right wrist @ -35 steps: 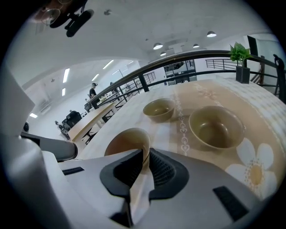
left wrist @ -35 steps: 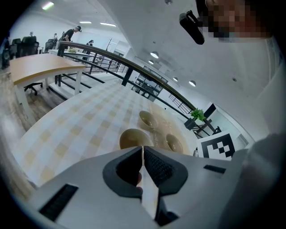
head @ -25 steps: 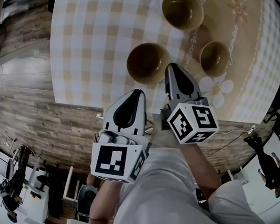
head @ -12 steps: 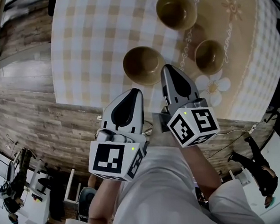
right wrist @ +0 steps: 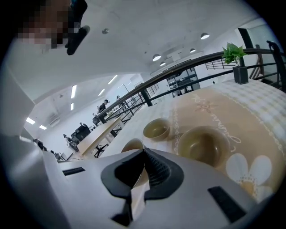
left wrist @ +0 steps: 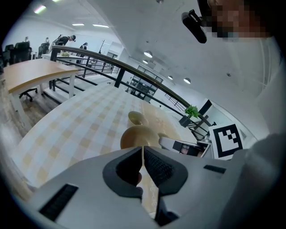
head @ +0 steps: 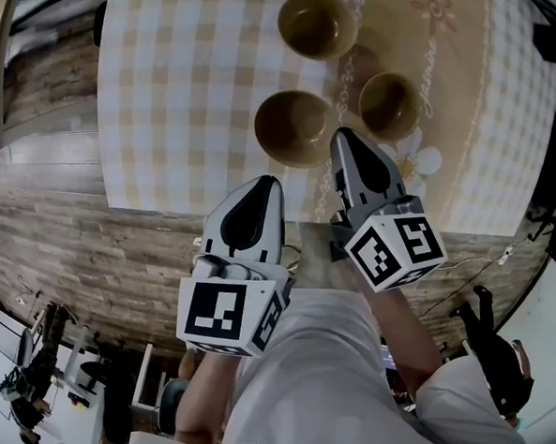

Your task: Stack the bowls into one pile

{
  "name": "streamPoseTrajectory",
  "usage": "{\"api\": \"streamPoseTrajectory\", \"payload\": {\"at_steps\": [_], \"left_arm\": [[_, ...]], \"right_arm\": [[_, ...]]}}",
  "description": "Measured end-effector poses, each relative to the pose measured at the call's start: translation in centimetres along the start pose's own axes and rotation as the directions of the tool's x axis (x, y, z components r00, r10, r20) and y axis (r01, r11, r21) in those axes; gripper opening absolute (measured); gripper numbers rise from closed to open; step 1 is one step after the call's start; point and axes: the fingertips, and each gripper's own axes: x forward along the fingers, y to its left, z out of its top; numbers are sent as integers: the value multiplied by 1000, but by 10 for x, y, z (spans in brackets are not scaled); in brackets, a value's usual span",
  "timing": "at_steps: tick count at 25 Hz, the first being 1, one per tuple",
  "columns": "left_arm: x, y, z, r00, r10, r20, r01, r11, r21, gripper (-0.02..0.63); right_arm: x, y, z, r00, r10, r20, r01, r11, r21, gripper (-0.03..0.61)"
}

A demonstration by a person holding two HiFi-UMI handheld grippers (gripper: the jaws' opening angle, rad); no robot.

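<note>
Three bowls, none stacked yet, on checked tablecloth (head: 166,82) — near bowl (head: 294,128) just ahead of claws, far bowl (head: 316,24) beyond, right bowl (head: 389,106) by flower print. Glazed-looking, hard, round, tan. Likely light, stiff, slippery, chippable — best pinched across rim wall. Left claw (head: 272,183) and right claw (head: 342,134) both closed, holding nothing.
</note>
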Motion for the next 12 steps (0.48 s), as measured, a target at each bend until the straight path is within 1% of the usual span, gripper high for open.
{"api": "streamPoseTrajectory", "payload": {"at_steps": [12], "left_arm": [[14,-52,5,999,-36,6,36,999,39,31]], "right_arm": [[-41,-48,47,993,-48,105,46,999,26,34]]}}
